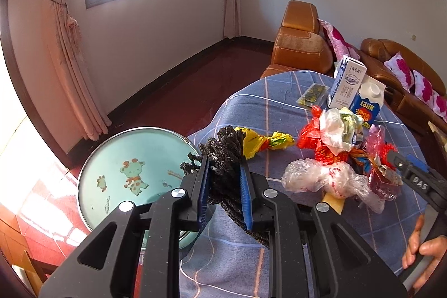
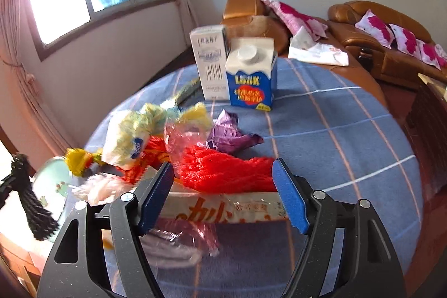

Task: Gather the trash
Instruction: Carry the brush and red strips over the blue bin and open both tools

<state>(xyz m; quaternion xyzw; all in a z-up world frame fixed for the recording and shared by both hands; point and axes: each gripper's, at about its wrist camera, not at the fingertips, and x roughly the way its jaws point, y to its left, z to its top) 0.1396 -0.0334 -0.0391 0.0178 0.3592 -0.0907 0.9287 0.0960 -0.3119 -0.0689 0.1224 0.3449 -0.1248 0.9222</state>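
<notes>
My left gripper (image 1: 223,172) is shut on a black mesh net (image 1: 223,155), held at the table's left edge beside the pale green basin (image 1: 125,158). The net also shows in the right wrist view (image 2: 28,194). My right gripper (image 2: 223,186) is open, its jaws spread around a red mesh net (image 2: 223,172) and a long white wrapper with red print (image 2: 223,210) on the table. The right gripper shows in the left wrist view (image 1: 410,172). Around lie a yellow wrapper (image 1: 262,143), a red bag (image 1: 310,130), clear plastic (image 1: 321,178) and a purple wrapper (image 2: 229,134).
Two cartons, white (image 2: 211,63) and blue (image 2: 251,74), stand at the far side of the blue checked tablecloth (image 2: 349,130). A flat dark packet (image 1: 313,94) lies near them. A brown leather sofa (image 2: 377,46) with pink cushions stands behind. The basin sits off the table's left edge.
</notes>
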